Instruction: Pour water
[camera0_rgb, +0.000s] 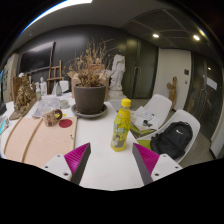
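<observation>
The gripper (113, 160) was spread wide at the bottom centre of the frame, its two pink pads (76, 157) well apart and pressing on nothing. A yellow bottle (121, 126) with a green cap stood upright on the white table (105, 165), just ahead of the fingers and slightly right of centre, with a clear gap at either side. Behind it, at centre frame, stood a dark pot of dried plants (89, 90). Small items, too small to identify, sat at left near a red dish (66, 123). A black backpack (172, 141) rested on a white chair (185, 122) at right.
</observation>
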